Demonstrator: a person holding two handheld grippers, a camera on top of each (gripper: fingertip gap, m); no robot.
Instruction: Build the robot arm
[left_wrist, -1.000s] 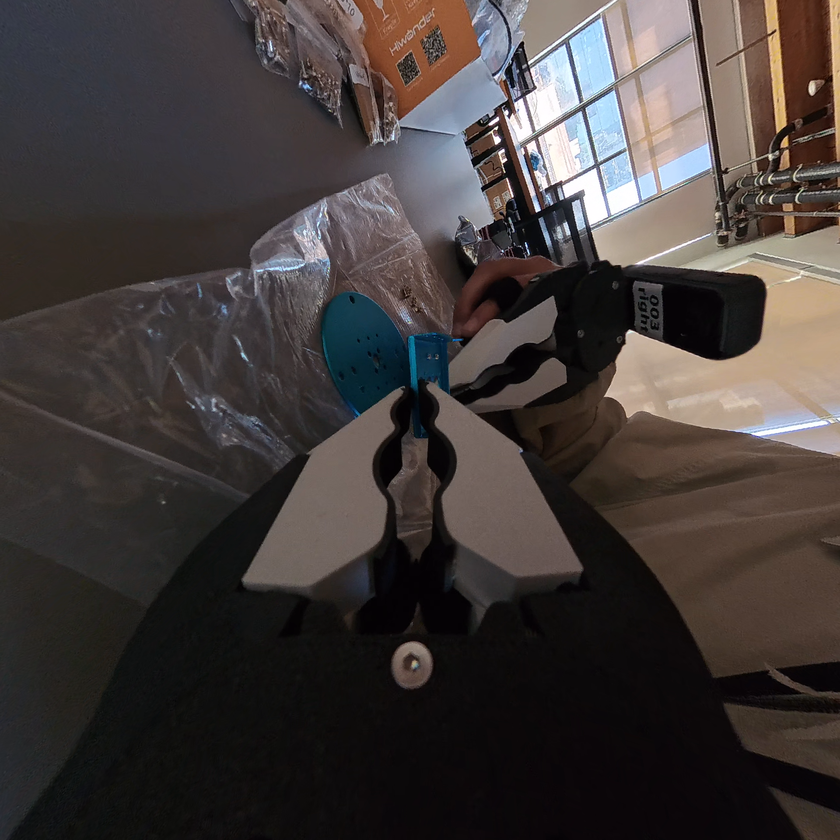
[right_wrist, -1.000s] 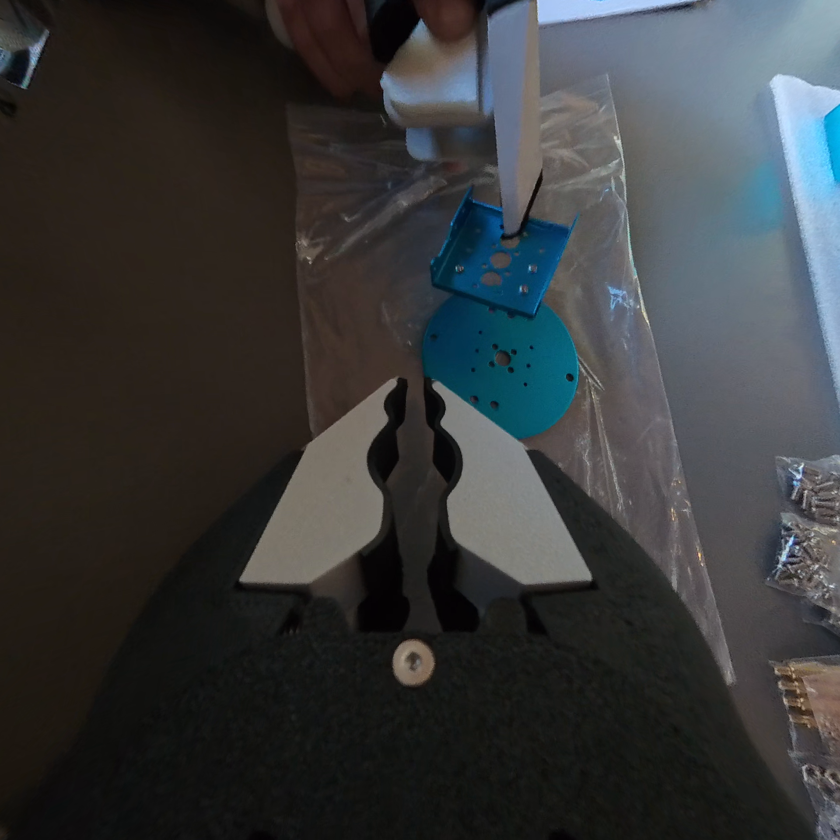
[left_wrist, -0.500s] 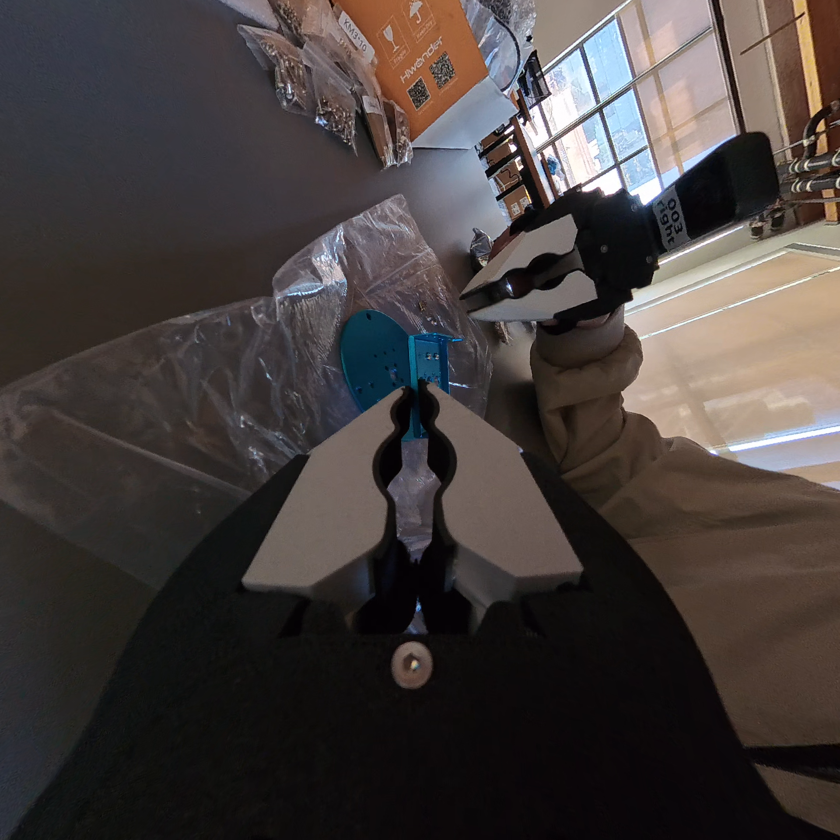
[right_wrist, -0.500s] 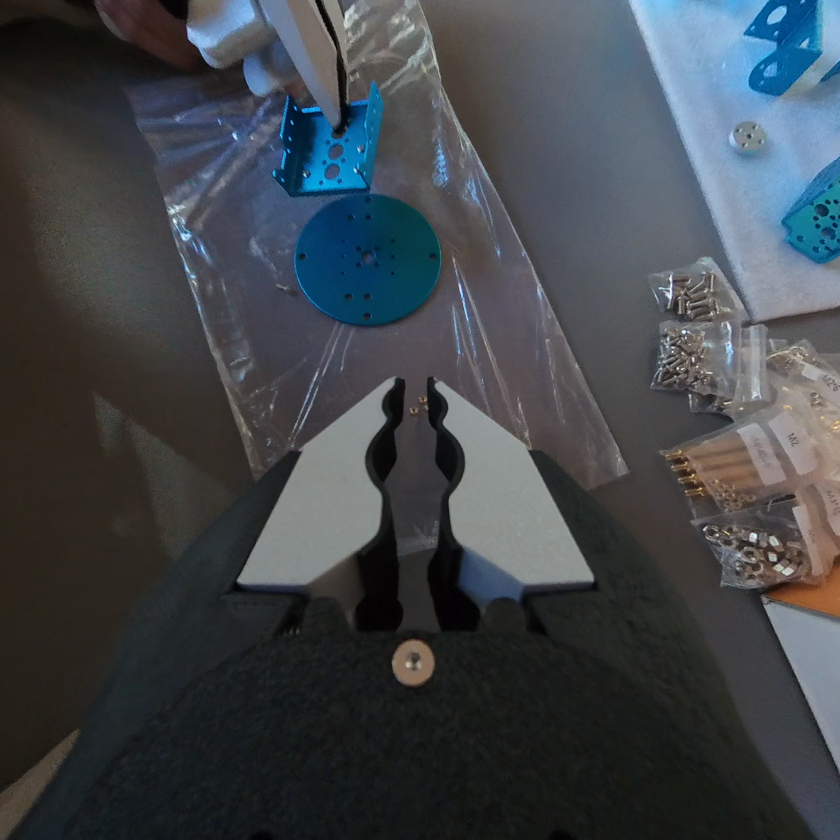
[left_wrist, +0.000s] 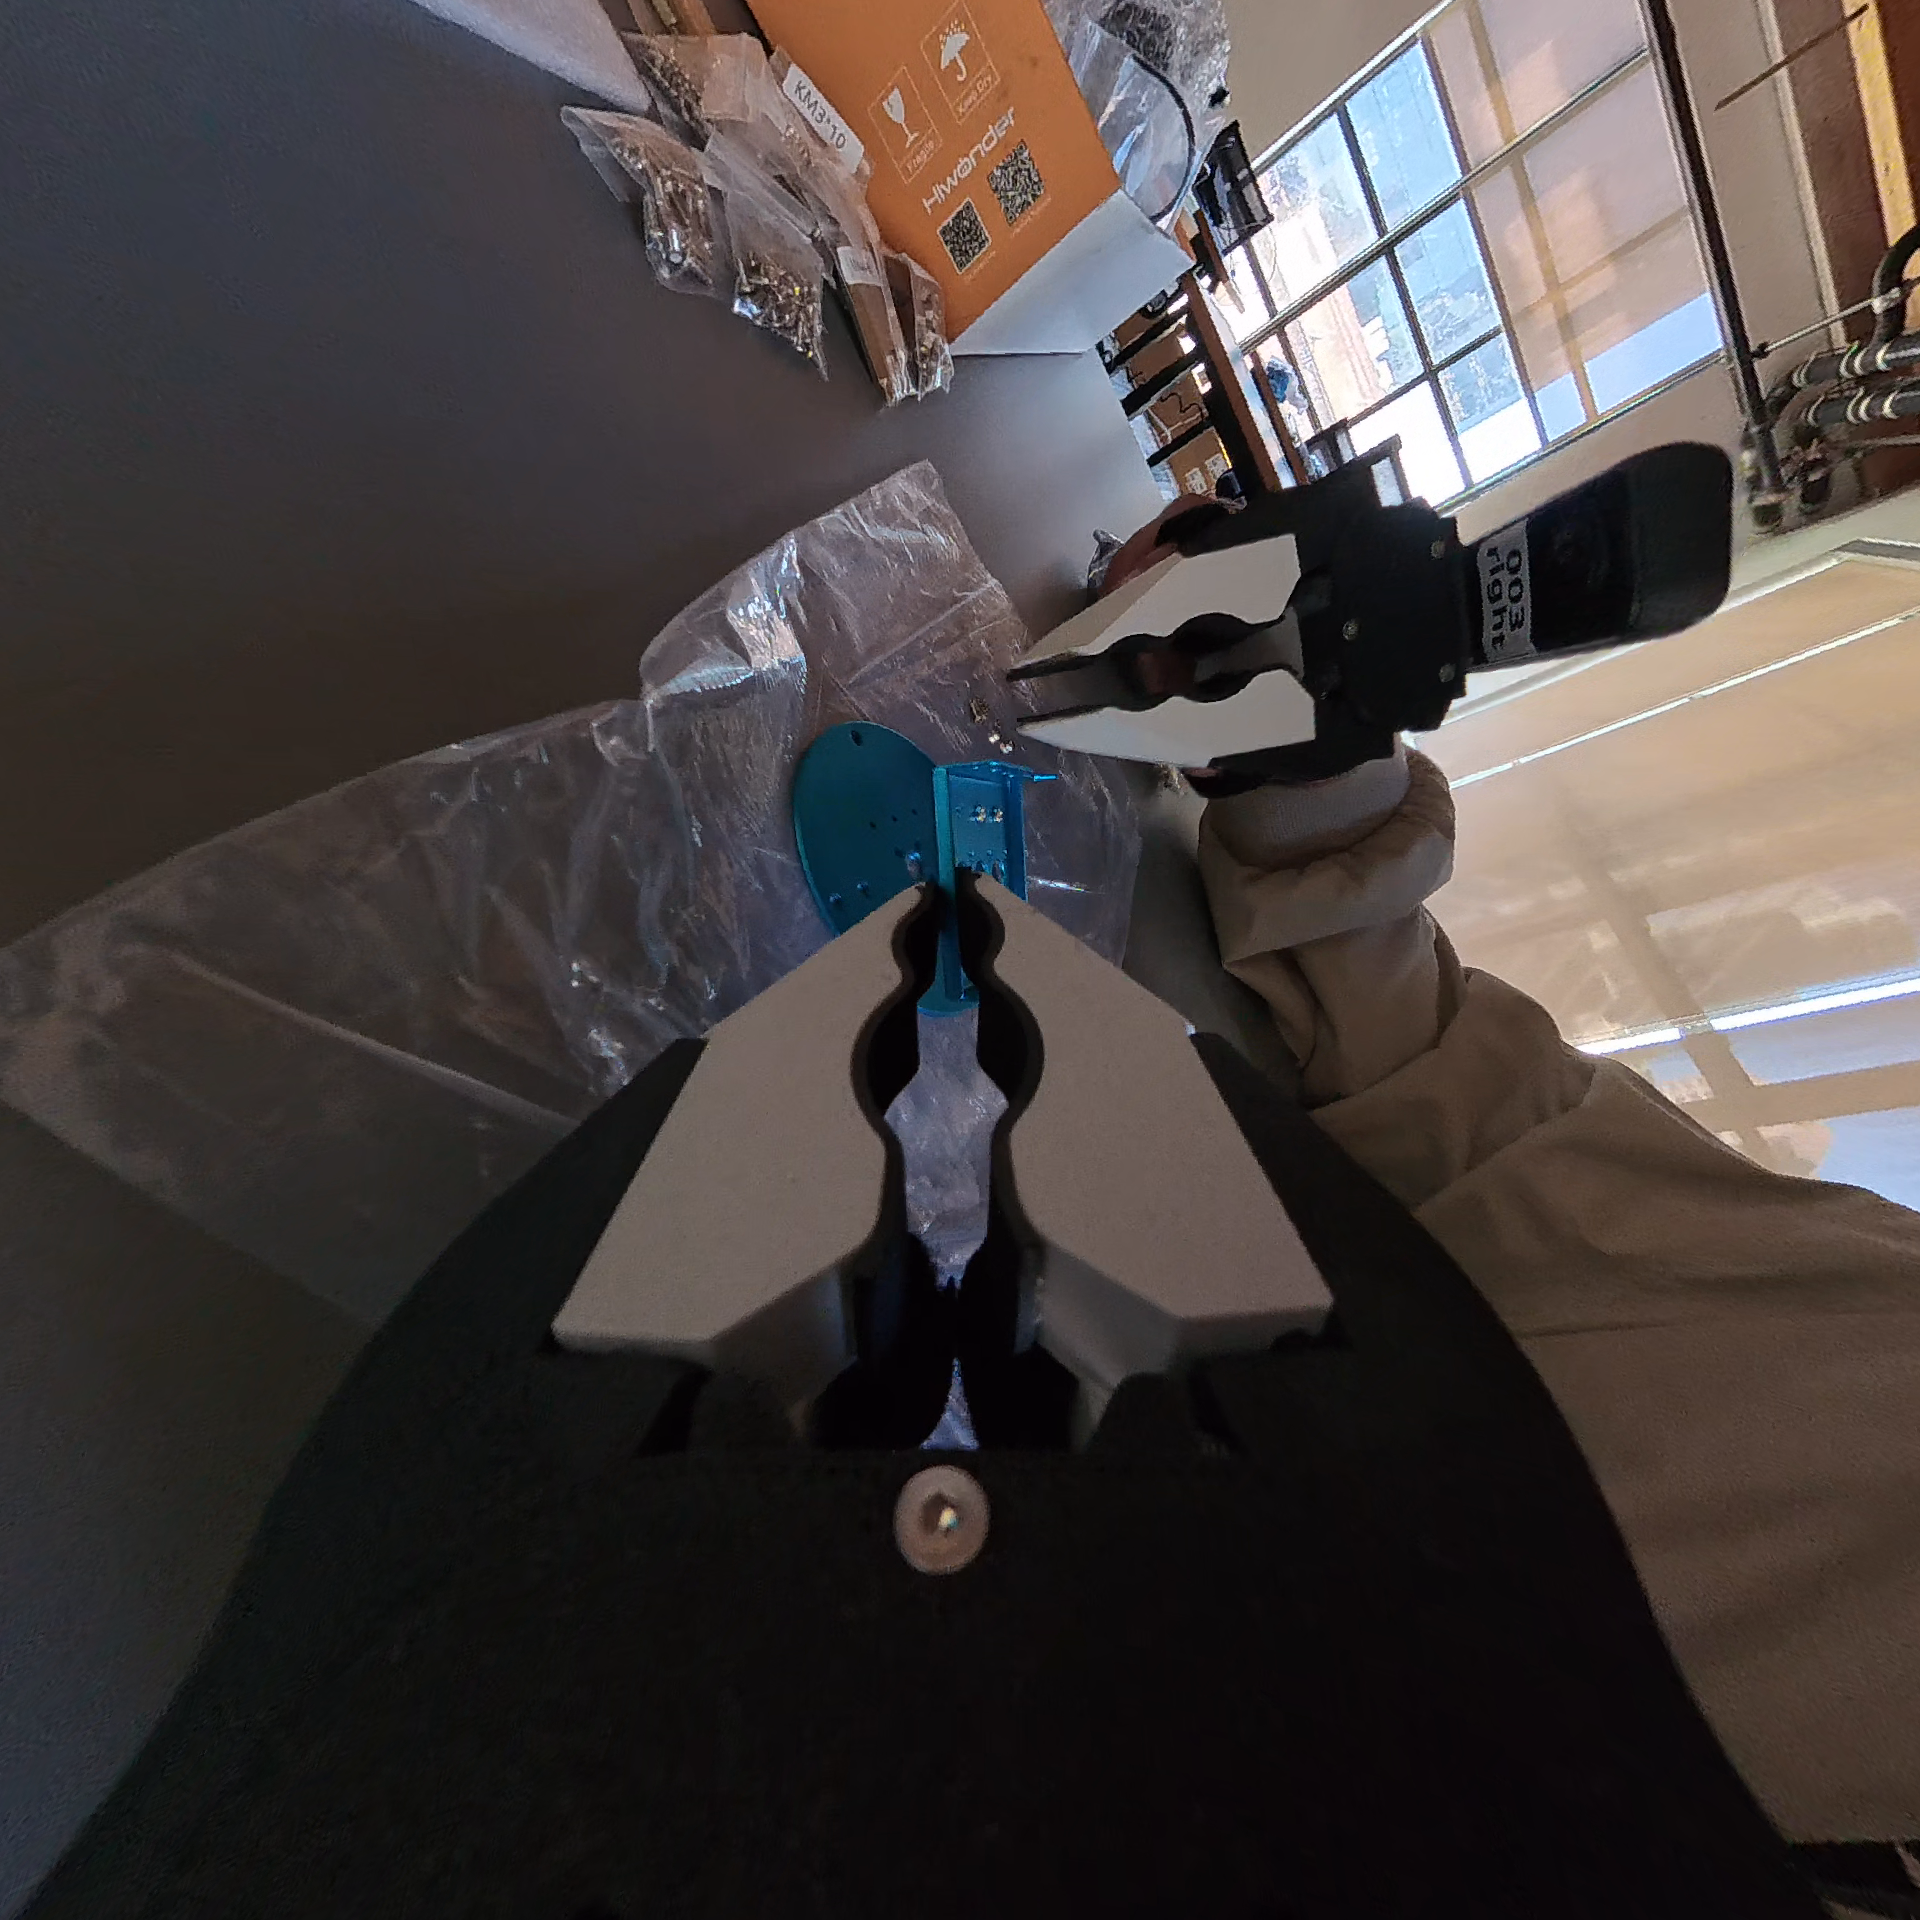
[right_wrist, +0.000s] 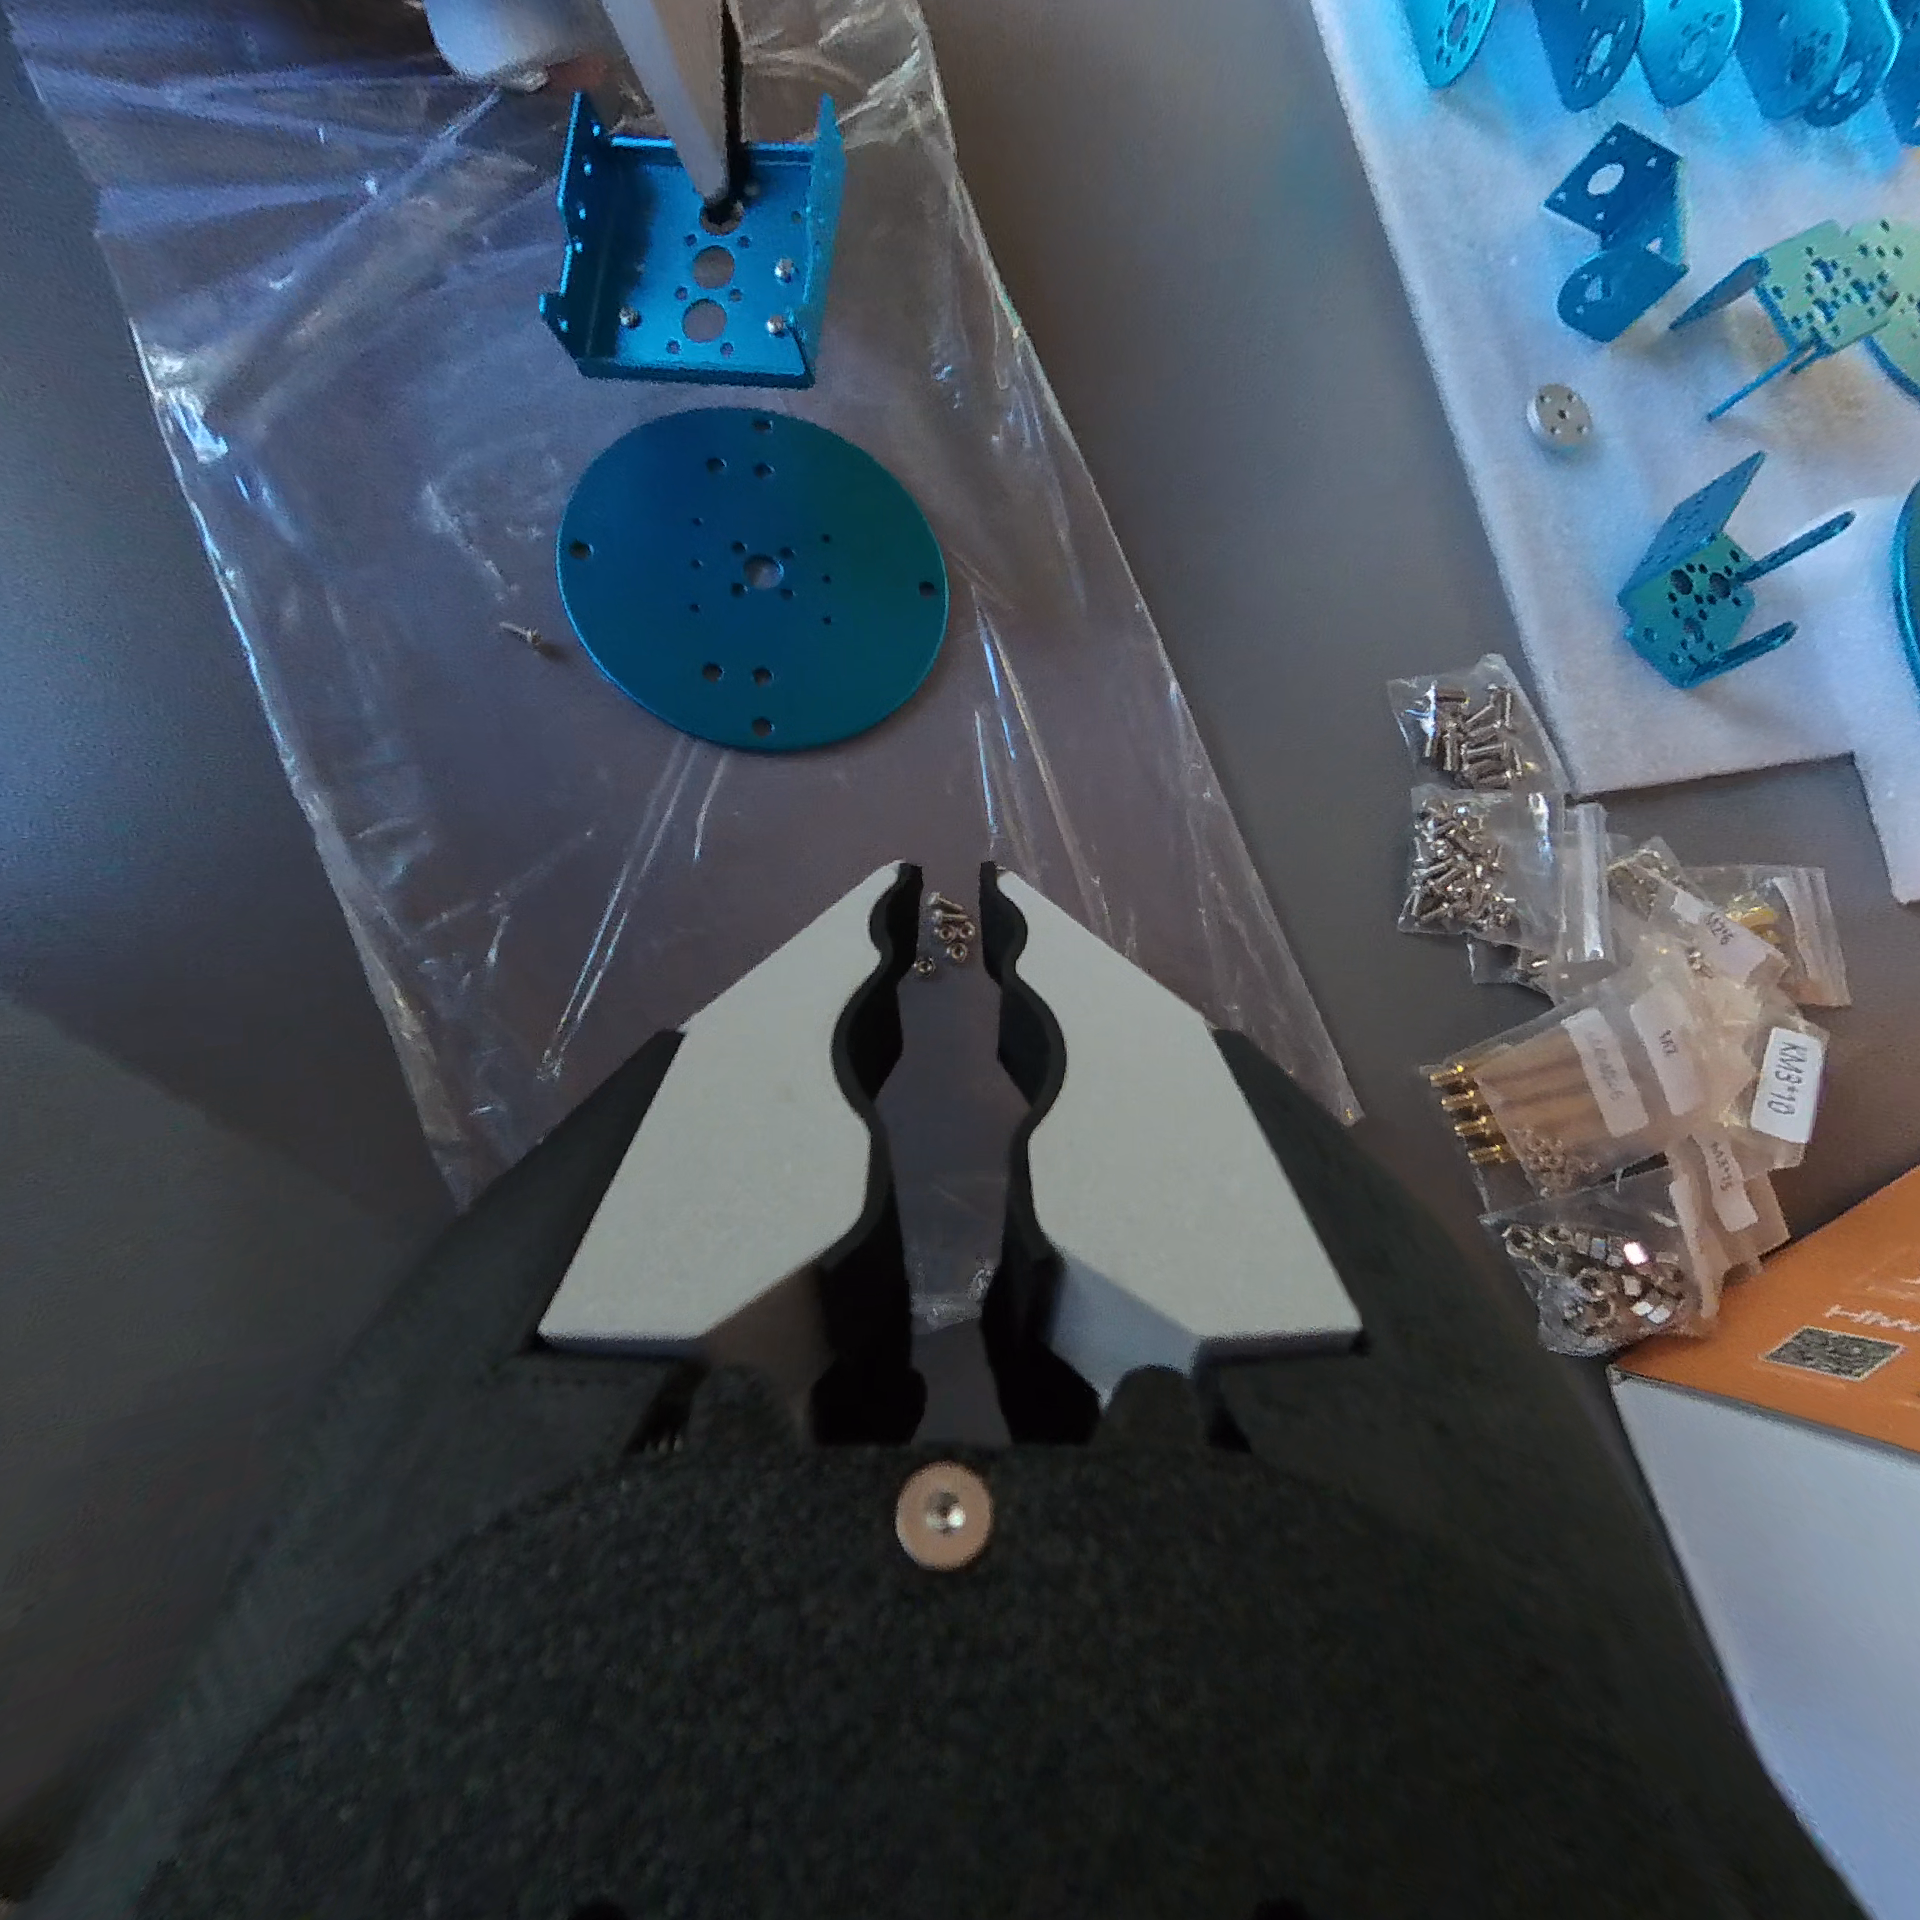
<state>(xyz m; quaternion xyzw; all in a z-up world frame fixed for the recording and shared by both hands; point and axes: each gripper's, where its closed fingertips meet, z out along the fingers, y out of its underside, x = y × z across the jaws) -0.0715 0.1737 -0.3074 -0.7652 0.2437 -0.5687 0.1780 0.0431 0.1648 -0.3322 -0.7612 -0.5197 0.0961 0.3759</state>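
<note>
My left gripper (left_wrist: 948, 883) is shut on the back wall of a blue U-shaped bracket (left_wrist: 982, 831) that stands on a clear plastic bag (left_wrist: 416, 935). In the right wrist view its fingers (right_wrist: 701, 114) come down onto the bracket (right_wrist: 696, 301). A blue round plate with holes (right_wrist: 753, 582) lies flat on the bag (right_wrist: 1039, 520), just in front of the bracket. My right gripper (right_wrist: 948, 871) is narrowly open and empty, hovering just over a few tiny loose screws (right_wrist: 948, 928) on the bag. It also shows in the left wrist view (left_wrist: 1018, 698), held by a hand in a beige sleeve.
Small bags of screws and brass standoffs (right_wrist: 1475, 821) lie to the right, beside an orange and white box (right_wrist: 1787, 1288). A white foam sheet (right_wrist: 1455, 260) at the upper right bears several blue brackets. One stray screw (right_wrist: 525, 634) lies left of the plate. Spacing between my two grippers at the tips: around 12 cm.
My right gripper has drawn back from the bracket and plate and now hangs over the loose screws. My left gripper keeps its hold on the bracket.
</note>
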